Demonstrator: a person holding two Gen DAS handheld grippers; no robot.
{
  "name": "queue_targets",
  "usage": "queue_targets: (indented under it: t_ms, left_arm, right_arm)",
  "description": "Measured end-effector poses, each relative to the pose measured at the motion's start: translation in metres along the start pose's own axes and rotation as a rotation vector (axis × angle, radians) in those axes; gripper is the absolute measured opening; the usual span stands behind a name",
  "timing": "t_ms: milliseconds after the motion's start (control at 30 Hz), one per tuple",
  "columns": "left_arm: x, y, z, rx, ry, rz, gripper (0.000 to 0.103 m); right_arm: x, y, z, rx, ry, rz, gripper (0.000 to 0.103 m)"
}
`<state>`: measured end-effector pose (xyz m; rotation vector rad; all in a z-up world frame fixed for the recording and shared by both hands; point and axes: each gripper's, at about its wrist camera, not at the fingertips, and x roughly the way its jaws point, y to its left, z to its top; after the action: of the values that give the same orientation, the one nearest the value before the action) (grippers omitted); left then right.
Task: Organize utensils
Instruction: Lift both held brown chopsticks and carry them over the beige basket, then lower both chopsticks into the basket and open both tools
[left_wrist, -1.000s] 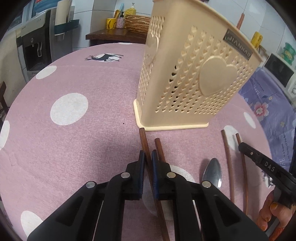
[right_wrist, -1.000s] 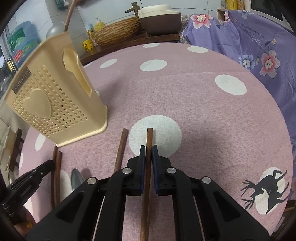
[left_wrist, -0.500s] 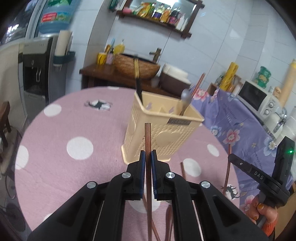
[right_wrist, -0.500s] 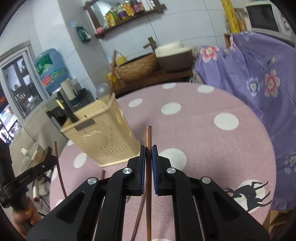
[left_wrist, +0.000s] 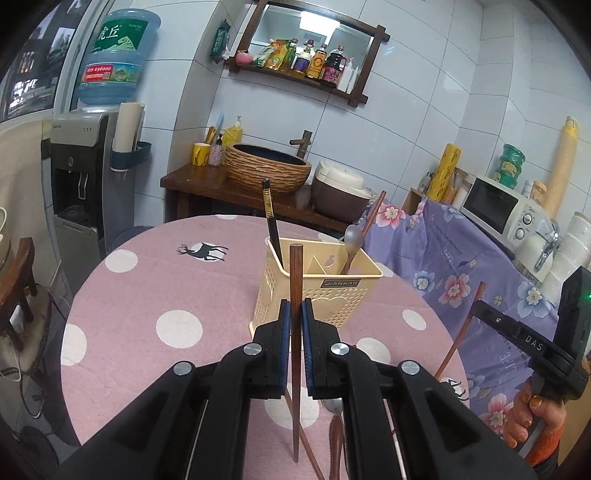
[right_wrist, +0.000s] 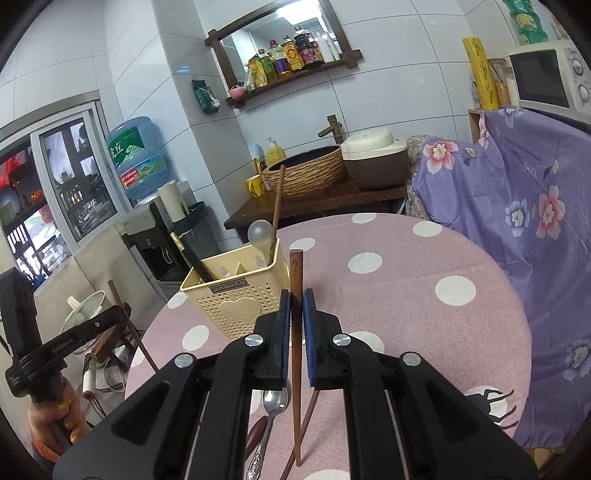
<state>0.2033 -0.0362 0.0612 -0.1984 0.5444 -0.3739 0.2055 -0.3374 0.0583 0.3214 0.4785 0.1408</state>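
Upright, one brown chopstick (left_wrist: 294, 295) is clamped in the left tongs (left_wrist: 294, 321), another chopstick (right_wrist: 296, 295) in the right tongs (right_wrist: 296, 321), both held above the pink bench (left_wrist: 147, 288). Just beyond stands the beige holder (left_wrist: 332, 291), with a spoon (left_wrist: 351, 240) inside.

Both views bright w/ even indoor light, ceiling lamp glare reflected in the wall mirror (left_wrist: 317, 40), soft faint shadows on the table (left_wrist: 147, 280), sharp centre, heavy fisheye bending plus dark vignette at edges.
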Motion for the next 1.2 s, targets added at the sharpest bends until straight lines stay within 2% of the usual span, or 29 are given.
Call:
queue_targets:
  t_ms: [367, 700, 833, 967, 1067, 1200]
  left_arm:
    - [-0.005, -0.002, 0.009, 0.024, -0.023, 0.004, 0.007]
    - [-0.005, -0.013, 0.033, 0.057, -0.033, -0.032, 0.007]
    - [-0.012, -0.022, 0.061, 0.069, -0.058, -0.069, 0.007]
    - [-0.026, -0.034, 0.103, 0.084, -0.127, -0.088, 0.007]
    - [-0.033, -0.044, 0.138, 0.099, -0.190, -0.069, 0.007]
    - [-0.021, -0.047, 0.163, 0.095, -0.220, -0.027, 0.007]
  right_arm:
    - [-0.003, 0.010, 0.007, -0.039, -0.017, -0.012, 0.008]
    - [0.002, 0.027, 0.040, -0.080, -0.030, 0.019, 0.008]
    - [0.000, 0.040, 0.072, -0.095, -0.066, 0.039, 0.008]
    - [-0.005, 0.058, 0.118, -0.095, -0.125, 0.068, 0.008]
    - [-0.005, 0.073, 0.150, -0.097, -0.173, 0.073, 0.008]
    - [0.003, 0.086, 0.176, -0.100, -0.236, 0.052, 0.008]
